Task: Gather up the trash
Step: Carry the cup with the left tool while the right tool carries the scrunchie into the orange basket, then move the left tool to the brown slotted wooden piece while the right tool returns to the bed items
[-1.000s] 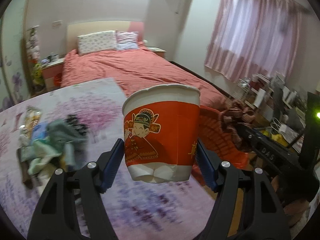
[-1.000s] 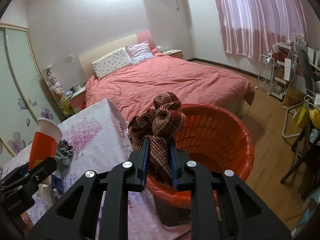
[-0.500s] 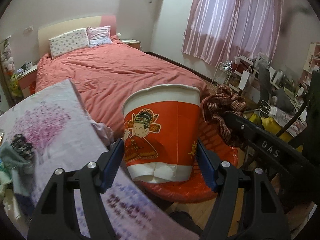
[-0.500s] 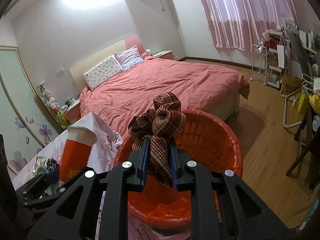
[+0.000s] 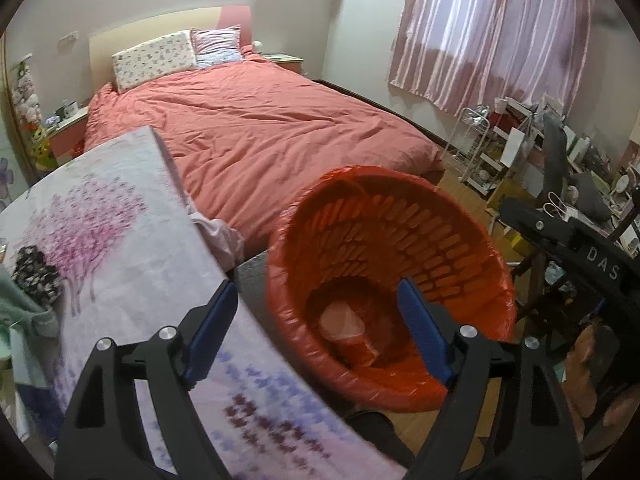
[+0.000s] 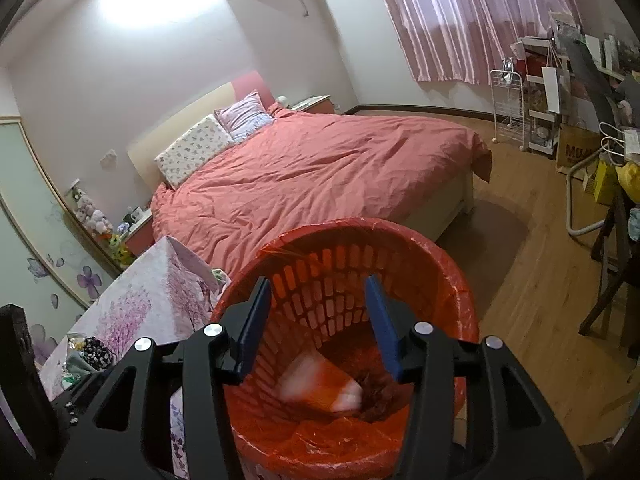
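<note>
The cup is lying on its side at the bottom of the red basket, its white rim turned toward the left wrist camera. In the right wrist view the cup is showing as a blurred white and red shape, with the dark red cloth lying against it, just to its right on the basket floor. A red plastic liner is covering the inside of the basket and folding over its rim.

The left gripper is hanging over the near rim of the basket with its blue pads spread wide and nothing between them. The right gripper is hanging over the basket too, jaws wide apart and holding nothing; part of its black body is crossing the right side of the left wrist view.

The basket is standing on the wooden floor, just beside the table, which is wearing a cloth printed with purple blossom. At the table's left edge a small heap of stuff is lying, including something black and white and something pale green; what exactly cannot be told.

Behind the basket the bed with its coral cover is filling the middle of the room, two pillows at its head. Pink curtains are hanging on the right wall above cluttered shelves.
</note>
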A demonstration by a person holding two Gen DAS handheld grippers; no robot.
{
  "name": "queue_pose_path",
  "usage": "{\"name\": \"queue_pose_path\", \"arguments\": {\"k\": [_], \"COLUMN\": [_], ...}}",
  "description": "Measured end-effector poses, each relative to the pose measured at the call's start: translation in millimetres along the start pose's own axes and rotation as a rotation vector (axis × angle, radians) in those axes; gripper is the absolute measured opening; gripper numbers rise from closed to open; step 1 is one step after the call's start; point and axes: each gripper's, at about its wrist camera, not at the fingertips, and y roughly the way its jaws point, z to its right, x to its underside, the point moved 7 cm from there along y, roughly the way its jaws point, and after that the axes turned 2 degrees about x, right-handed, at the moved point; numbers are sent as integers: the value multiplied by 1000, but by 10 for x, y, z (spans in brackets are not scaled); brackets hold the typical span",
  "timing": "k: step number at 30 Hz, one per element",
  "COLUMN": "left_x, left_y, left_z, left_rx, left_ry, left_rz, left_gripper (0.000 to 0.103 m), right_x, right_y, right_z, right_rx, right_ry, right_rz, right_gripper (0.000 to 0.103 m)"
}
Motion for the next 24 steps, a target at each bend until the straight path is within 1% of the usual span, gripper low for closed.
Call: {"name": "queue_pose_path", "arguments": {"k": [3,11,17,20,24], "left_x": [37,203,342,413,531], "left_y": [-135,-652,-1069,-1271,-1546], "left_z": [-80,-436,-818,-1047,-1426], "left_rx": [-22,-108,-165,-205,-277], "left_ry": [-4,-32,-83,-111,-155], "left_rz": [12,61,101,122,150], "left_gripper": [81,83,83,83,83], "right_x": [-16,92,237,311,447], "right_y": [-38,-242,-373,-423,-459], "right_z": [-58,-477,-831,-1008,-1266], "right_rx": [7,-23,-66,-90,-121], "right_ry": [-24,-124,-203,-237,-276], "right_rz": [-1,2,-9,-17,-35], "right_gripper": [53,53,53,53,53]}}
